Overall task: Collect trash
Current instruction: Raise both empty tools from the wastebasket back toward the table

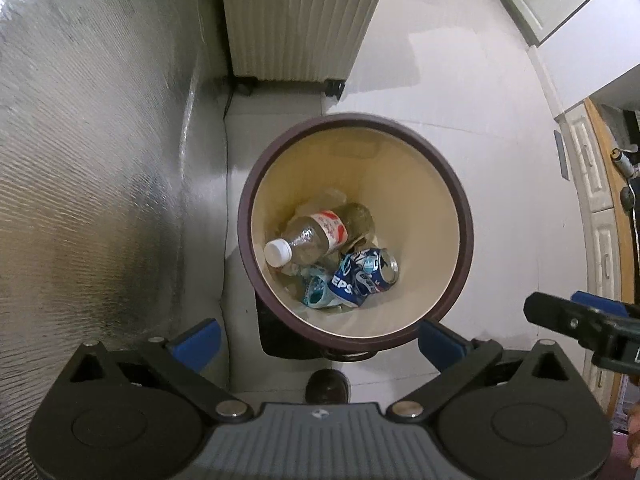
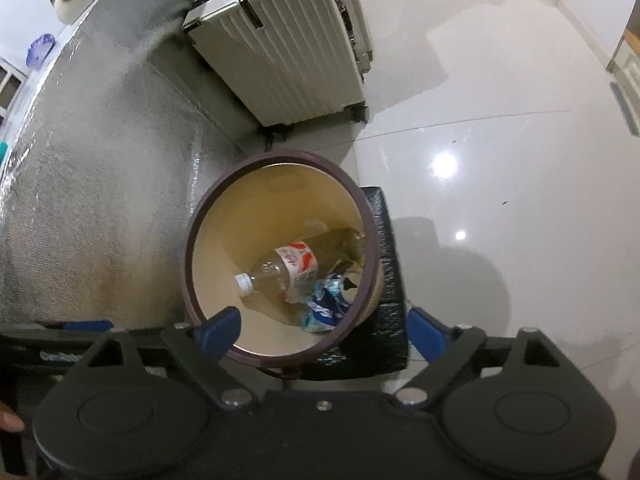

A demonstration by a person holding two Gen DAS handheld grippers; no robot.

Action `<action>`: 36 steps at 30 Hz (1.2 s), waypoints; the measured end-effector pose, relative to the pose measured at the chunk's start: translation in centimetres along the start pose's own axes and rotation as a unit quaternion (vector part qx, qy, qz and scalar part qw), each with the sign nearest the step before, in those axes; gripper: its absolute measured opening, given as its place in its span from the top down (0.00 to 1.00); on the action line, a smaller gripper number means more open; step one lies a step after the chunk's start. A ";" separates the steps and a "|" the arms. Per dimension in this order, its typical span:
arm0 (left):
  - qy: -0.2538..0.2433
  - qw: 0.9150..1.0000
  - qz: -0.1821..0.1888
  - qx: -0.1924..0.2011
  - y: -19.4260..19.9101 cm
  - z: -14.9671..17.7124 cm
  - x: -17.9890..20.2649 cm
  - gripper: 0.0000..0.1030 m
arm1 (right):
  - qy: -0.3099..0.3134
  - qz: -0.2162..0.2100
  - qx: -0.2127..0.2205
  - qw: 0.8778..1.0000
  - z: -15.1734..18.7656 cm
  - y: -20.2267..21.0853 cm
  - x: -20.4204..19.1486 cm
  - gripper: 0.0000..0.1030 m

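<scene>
Trash sits at the bottom of the bin (image 1: 356, 224), a round one w/ a dark brown rim and cream inside, standing on the floor (image 1: 460, 92). In it: a clear plastic bottle (image 1: 316, 236) w/ white cap and red-and-white label, lying on its side, cap toward the left. Just right of it, touching, a crushed blue can (image 1: 364, 276) (Pepsi lettering shows). A light teal wrapper (image 1: 316, 292) lies at the near side, against the can.

Left gripper (image 1: 320, 340) hangs over the bin's near rim, pointing almost straight down, blue pads spread wide, nothing between them. Right gripper (image 2: 324, 334) is likewise over the near rim, jaws wide apart and empty.

A black block (image 2: 384, 280) stands right beside the bin. Far side: a cream ribbed suitcase (image 1: 296, 20) on wheels. Left: a silvery textured sheet (image 1: 100, 160). A dark shoe tip (image 1: 326, 388) shows on the floor near the bin.
</scene>
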State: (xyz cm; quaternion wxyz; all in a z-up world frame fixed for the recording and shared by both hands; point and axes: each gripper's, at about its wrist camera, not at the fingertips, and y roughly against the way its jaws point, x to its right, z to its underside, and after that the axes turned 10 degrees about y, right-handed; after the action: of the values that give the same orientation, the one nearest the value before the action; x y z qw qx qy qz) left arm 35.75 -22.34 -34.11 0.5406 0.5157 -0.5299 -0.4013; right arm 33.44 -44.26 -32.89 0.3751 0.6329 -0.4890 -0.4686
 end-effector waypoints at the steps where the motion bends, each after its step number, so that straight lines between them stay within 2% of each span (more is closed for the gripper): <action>1: -0.001 1.000 -0.001 0.005 0.5 0.1 0.0 0.00 | 0.005 0.006 0.004 1.000 0.0 0.4 -0.1 0.01; 10: 0.000 0.999 -0.001 0.037 4.1 0.9 -0.2 0.00 | 0.032 0.036 0.032 0.998 0.1 4.1 -1.6 0.00; 25: 0.005 0.996 0.012 0.093 10.0 3.2 -1.4 0.00 | 0.065 0.055 0.059 0.995 0.8 9.4 -3.9 0.00; 36: 0.007 0.986 0.031 0.162 16.7 4.7 -3.4 0.00 | 0.087 0.066 0.126 0.986 1.3 15.5 -6.4 0.00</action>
State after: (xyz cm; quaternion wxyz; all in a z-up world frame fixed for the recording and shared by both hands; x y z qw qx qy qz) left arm 28.85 -17.17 -18.67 0.4657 0.5829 -0.5995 -0.2897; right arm 27.49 -41.81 -17.38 0.3634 0.6801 -0.5501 -0.3205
